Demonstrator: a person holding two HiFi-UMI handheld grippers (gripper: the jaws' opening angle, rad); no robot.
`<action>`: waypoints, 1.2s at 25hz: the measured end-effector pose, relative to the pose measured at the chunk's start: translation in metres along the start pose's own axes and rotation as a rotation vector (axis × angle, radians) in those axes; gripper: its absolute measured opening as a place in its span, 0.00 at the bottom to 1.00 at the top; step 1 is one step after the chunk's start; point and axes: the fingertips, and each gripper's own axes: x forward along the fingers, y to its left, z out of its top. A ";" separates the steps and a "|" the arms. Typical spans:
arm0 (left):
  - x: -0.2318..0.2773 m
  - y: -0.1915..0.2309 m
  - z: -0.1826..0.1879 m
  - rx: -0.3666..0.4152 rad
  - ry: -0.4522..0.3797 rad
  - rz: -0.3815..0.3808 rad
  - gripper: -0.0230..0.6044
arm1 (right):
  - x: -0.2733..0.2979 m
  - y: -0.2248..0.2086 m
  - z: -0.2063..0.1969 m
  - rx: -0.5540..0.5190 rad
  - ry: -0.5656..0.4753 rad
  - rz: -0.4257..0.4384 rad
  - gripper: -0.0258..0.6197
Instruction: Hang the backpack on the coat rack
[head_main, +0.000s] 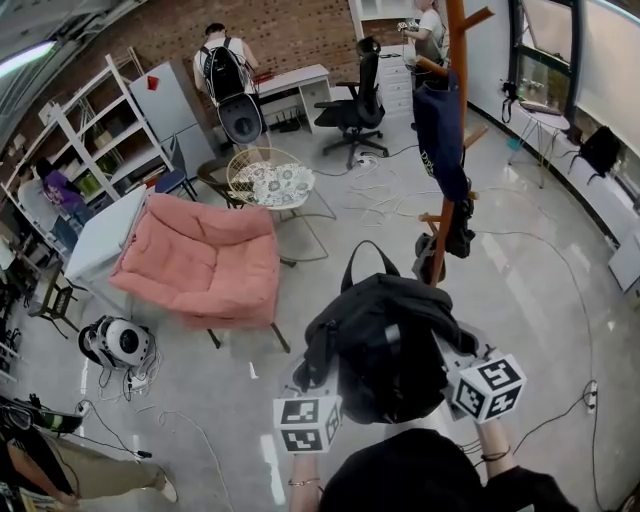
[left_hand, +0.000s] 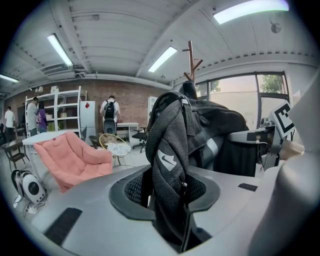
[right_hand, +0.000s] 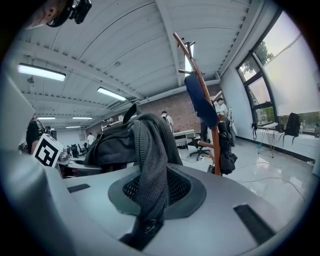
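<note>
Holding the black backpack (head_main: 385, 345) aloft on the near side of the coat rack (head_main: 455, 120), the left gripper (left_hand: 167, 200) and right gripper (right_hand: 150, 200) each clamp a mesh strap (left_hand: 167, 150). Keep both level, steering its top loop (head_main: 370, 262) onto a bare peg (head_main: 477, 134).

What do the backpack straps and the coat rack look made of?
The backpack straps: black padded mesh fabric, matte; the open weave shows clearly. The coat rack: likely wood, reddish-brown with a smooth finish; painted metal can't be excluded.
</note>
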 end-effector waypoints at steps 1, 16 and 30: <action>0.002 0.003 0.000 -0.002 0.000 0.001 0.26 | 0.003 0.000 0.001 -0.001 0.000 -0.001 0.10; 0.071 0.032 0.011 0.016 0.045 -0.049 0.26 | 0.059 -0.027 -0.004 0.050 0.020 -0.071 0.10; 0.174 0.059 0.018 0.064 0.101 -0.157 0.26 | 0.116 -0.064 -0.023 0.050 0.056 -0.160 0.10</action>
